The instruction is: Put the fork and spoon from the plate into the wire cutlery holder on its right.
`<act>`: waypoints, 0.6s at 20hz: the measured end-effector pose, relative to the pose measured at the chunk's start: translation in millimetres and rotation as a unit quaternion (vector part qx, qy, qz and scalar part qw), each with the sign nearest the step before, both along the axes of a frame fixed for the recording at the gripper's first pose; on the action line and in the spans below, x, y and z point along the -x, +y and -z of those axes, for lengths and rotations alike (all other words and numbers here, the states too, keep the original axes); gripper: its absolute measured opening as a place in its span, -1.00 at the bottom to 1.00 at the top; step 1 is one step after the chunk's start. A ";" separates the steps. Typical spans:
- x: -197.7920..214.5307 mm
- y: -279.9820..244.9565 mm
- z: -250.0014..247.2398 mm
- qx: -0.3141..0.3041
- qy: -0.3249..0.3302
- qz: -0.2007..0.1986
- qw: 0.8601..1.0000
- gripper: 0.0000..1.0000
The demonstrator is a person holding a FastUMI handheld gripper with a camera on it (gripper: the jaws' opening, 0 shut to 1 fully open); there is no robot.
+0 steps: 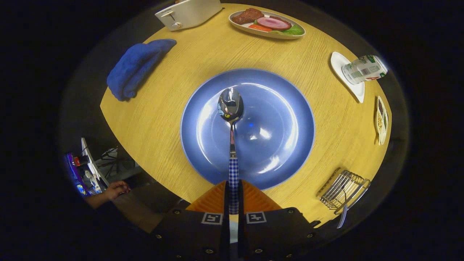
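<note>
My gripper (233, 188) is shut on the checkered handle of the spoon (231, 108). The spoon points straight ahead from the fingers, its shiny bowl hovering over the middle of the blue plate (282, 94). I look down on the plate from above. The wire cutlery holder (342, 190) stands to the right of the plate near the table's edge. A checkered handle (342, 216), like the spoon's, sticks out of the holder toward me.
Round wooden table (163, 119). A blue towel (136, 67) lies left of the plate, a toaster (188, 12) beyond it. A dish of food (266, 23) sits far ahead. At right are a white dish with a can (363, 69) and a small snack tray (381, 119). A person's hand (116, 190) rests off the table at left.
</note>
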State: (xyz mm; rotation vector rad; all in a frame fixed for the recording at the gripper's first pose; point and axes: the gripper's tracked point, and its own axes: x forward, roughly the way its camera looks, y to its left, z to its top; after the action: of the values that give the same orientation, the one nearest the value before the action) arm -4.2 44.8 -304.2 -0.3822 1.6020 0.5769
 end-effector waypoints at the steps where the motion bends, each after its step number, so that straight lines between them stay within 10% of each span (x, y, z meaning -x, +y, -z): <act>1: -2.9 -5.6 -5.1 0.000 -0.005 0.003 1.000 -0.81; 12: 10.3 -65.5 -47.2 0.005 -0.002 0.022 1.000 -0.81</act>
State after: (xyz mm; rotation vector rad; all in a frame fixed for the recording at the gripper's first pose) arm -14.5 -20.6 -257.1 -0.3542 1.6065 0.5353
